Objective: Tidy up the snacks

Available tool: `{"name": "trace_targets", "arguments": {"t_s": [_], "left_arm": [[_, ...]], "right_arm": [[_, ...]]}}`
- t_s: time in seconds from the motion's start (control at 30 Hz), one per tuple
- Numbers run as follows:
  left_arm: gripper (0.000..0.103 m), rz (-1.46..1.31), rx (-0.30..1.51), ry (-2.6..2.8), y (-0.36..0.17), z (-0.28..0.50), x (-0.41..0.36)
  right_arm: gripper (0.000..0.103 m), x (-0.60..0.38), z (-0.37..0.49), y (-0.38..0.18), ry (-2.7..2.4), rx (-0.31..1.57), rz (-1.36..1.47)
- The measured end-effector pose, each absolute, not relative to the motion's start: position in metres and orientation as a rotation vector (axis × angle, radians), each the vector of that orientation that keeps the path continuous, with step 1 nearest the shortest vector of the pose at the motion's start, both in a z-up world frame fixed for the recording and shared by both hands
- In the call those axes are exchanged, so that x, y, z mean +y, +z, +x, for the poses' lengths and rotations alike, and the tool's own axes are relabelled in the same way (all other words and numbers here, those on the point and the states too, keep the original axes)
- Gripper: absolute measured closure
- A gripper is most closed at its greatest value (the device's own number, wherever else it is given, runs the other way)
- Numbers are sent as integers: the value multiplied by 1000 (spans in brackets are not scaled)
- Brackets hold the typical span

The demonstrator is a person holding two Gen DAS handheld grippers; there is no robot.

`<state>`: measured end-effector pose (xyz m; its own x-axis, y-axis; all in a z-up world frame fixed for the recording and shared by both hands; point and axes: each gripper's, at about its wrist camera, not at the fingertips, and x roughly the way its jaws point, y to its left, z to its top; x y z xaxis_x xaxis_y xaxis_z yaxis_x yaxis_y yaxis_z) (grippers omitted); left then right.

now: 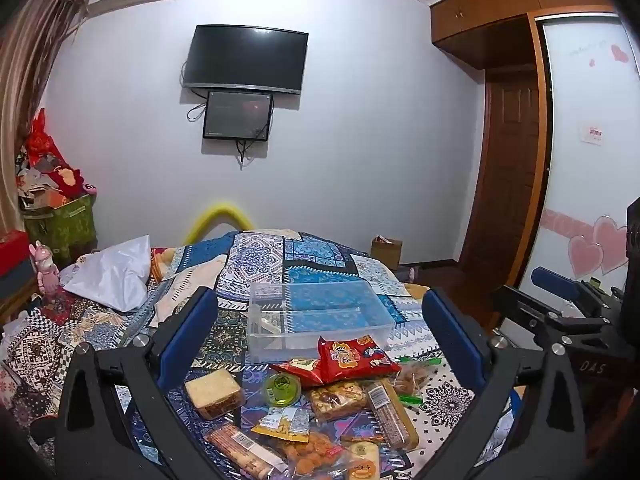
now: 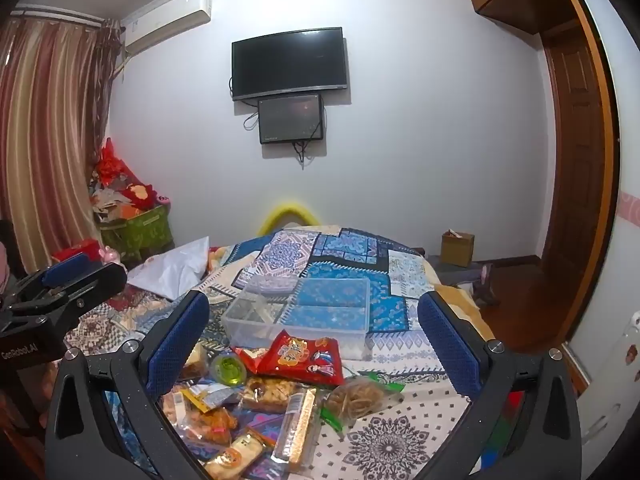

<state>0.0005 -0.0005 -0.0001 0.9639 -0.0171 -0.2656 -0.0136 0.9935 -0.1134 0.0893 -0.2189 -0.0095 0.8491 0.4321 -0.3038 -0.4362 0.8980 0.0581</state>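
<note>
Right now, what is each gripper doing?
Left gripper: open, holding nothing, above the snacks.
Right gripper: open, holding nothing.

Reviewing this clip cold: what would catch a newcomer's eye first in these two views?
A heap of wrapped snacks on the patterned bedspread, topped by a red snack bag, lies just short of an empty clear plastic box. Both grippers, left gripper and right gripper, hover wide open over the heap. A dark wall-mounted TV hangs behind.
</note>
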Motion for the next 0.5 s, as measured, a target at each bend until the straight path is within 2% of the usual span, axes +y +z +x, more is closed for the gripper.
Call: {"name": "trace_targets", "arguments": {"t_s": [0.5], "left_arm": [[0, -117, 266, 16, -5, 4, 0]], "right_arm": [[0, -218, 89, -9, 469, 330, -3]]}}
